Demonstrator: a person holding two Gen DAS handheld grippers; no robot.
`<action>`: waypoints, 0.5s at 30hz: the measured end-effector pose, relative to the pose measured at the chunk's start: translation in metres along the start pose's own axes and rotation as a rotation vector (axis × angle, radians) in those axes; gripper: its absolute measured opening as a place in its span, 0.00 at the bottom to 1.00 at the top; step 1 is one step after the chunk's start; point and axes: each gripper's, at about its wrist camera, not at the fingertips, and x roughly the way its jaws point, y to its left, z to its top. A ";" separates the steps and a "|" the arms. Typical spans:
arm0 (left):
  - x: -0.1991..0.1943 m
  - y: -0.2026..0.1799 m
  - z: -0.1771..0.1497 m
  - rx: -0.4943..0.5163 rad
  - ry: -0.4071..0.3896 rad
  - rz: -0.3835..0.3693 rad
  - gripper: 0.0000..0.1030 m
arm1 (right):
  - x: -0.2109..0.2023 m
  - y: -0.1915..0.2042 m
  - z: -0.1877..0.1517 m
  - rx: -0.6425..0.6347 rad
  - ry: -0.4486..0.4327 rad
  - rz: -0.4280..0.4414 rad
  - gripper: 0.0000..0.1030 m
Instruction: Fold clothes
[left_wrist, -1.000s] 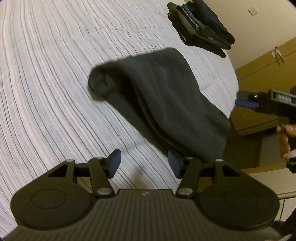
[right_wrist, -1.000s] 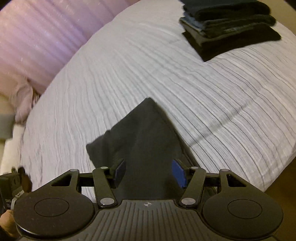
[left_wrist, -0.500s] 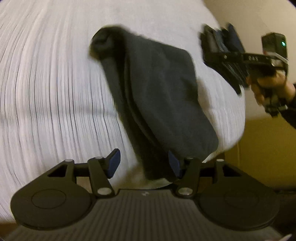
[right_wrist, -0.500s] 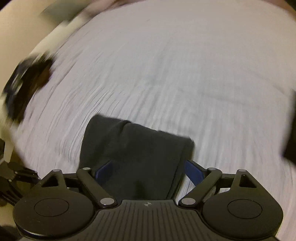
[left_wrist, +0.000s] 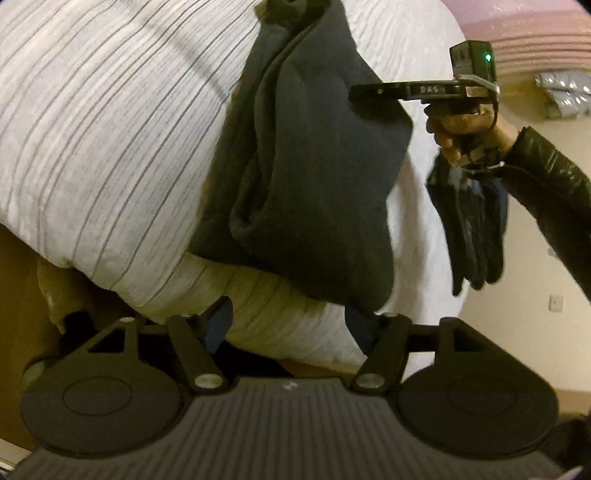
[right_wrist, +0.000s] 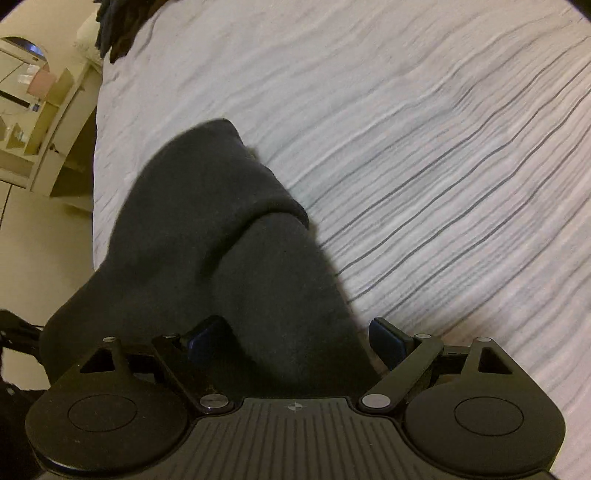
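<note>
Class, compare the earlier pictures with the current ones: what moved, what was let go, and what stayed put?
The right tongs opened wide around the folded dark grey fleece garment, now laid on the striped white bedspread. The left tongs are opening, gripping nothing. The dark folded pile stayed put.

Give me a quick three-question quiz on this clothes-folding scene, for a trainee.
1. True or false: the dark garment rests on the striped bed cover.
2. The right gripper is: A) shut on the garment; B) open, with the garment between its jaws; C) out of view.
3. Short answer: what else lies on the bed cover?

Key: 1 true. 2 B. 3 a stack of folded dark clothes.
</note>
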 end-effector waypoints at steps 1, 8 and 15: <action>0.006 0.000 0.000 -0.012 -0.010 0.002 0.61 | 0.004 -0.006 0.002 0.024 0.006 0.019 0.85; 0.030 0.004 0.009 -0.044 -0.043 0.031 0.64 | -0.004 -0.010 -0.008 0.150 -0.033 0.068 0.33; 0.025 -0.038 0.054 0.217 -0.045 0.111 0.63 | -0.084 -0.012 -0.113 0.498 -0.314 -0.006 0.33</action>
